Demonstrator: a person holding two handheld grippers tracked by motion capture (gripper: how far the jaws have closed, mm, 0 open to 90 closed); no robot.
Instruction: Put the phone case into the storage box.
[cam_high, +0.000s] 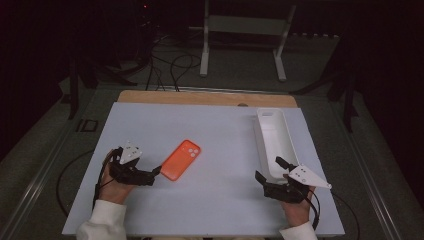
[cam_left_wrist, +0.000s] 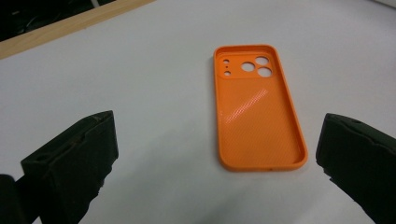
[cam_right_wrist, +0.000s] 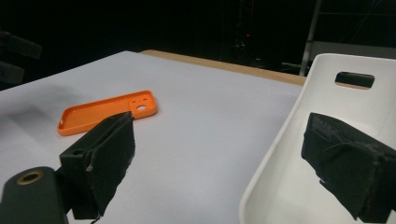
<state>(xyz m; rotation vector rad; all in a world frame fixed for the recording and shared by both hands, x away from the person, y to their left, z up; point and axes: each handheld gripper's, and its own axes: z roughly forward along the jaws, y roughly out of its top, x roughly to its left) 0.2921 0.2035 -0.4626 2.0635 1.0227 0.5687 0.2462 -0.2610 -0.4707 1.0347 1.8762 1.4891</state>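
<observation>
Hands rest at the near edge of the table (cam_high: 150, 120), one gripper in each, and nothing has been picked up. The left gripper (cam_high: 156, 172) has its jaws spread wide and empty, pointing at the orange case (cam_high: 181, 159) that lies flat, hollow side up, just ahead of it. From the left gripper view the case (cam_left_wrist: 258, 107) sits on the table between the lines of the two jaws but beyond their tips, nearer one jaw than the other, camera holes at the far end; no contact, as far as I can tell. The right gripper (cam_high: 267, 172) is also wide open and holds nothing; its jaws straddle the near wall of the white tray (cam_high: 292, 145), one outside over the table, one over the inside. In the right gripper view the tray (cam_right_wrist: 280, 140) looks empty, though its floor is mostly hidden. My guess is the case goes into the tray, so the grasp, the carry and the drop all remain.
</observation>
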